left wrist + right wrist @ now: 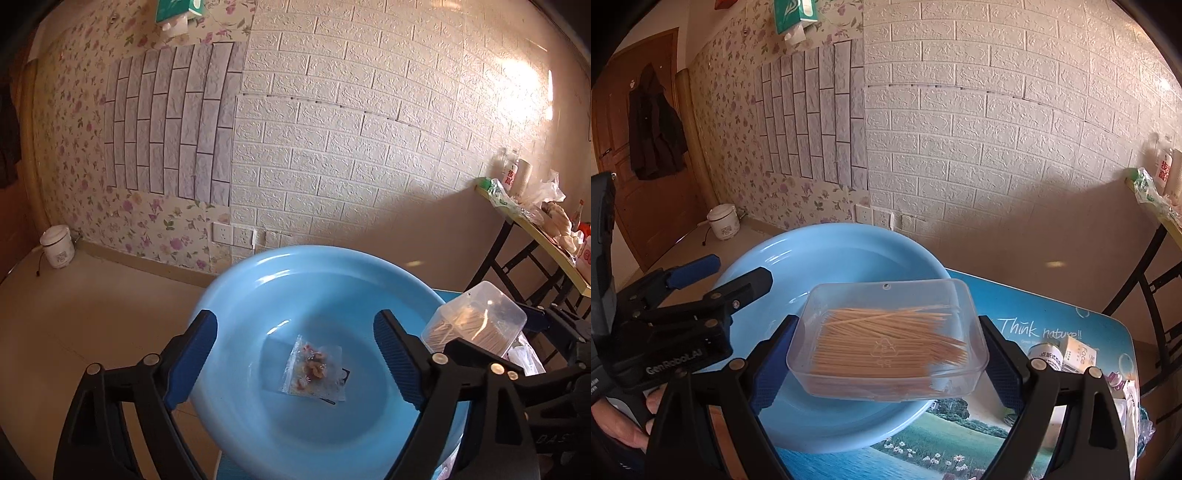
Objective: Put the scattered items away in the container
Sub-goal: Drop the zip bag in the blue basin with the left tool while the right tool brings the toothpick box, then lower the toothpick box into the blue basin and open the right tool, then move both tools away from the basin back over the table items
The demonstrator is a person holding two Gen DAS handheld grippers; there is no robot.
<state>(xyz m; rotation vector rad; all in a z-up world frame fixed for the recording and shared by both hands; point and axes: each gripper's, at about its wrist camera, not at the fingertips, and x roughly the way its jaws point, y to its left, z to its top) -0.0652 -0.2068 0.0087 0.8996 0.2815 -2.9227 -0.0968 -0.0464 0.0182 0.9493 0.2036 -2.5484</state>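
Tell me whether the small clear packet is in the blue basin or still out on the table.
In. The small clear packet lies flat on the bottom of the blue basin, below the open left gripper, whose pads touch nothing.

Ahead of me: white brick-relief wall (369, 129), floral wallpaper (66, 147) to its left, beige floor (92, 302). Wooden door (635, 129) far left. Folding side table (532, 229) right, sunlit.
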